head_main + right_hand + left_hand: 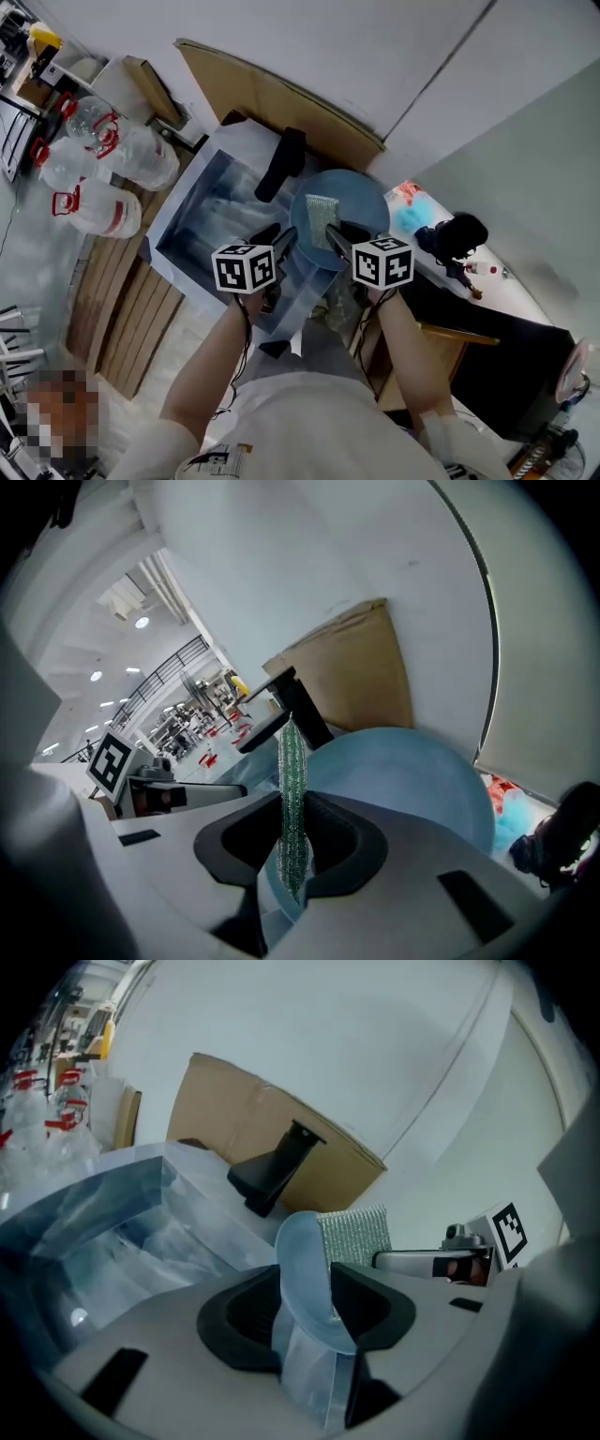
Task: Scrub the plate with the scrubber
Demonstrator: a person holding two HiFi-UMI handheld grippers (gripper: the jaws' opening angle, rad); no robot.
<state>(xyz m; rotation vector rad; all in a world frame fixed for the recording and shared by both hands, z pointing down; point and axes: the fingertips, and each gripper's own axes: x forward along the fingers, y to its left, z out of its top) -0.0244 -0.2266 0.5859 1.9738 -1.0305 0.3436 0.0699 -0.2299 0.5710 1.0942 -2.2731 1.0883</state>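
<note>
A light blue plate point(352, 199) stands tilted at the right edge of a clear tub point(202, 220). My left gripper point(281, 246) is open, with the plate's rim point(302, 1265) between its jaws. My right gripper point(339, 236) is shut on a green mesh scrubber point(322, 220), which lies flat against the plate's face. In the right gripper view the scrubber point(292, 789) shows edge-on between the jaws of that gripper point(292, 841), with the plate point(412, 780) behind it. From the left gripper point(305, 1302) the scrubber point(356, 1232) shows behind the plate's rim.
The tub is lined with clear plastic and has a black block point(281, 164) on its far rim. A cardboard sheet point(272, 98) leans on the wall behind. Water jugs point(94, 178) stand at the left beside wooden slats point(122, 309). A black object point(459, 234) sits on the white surface at the right.
</note>
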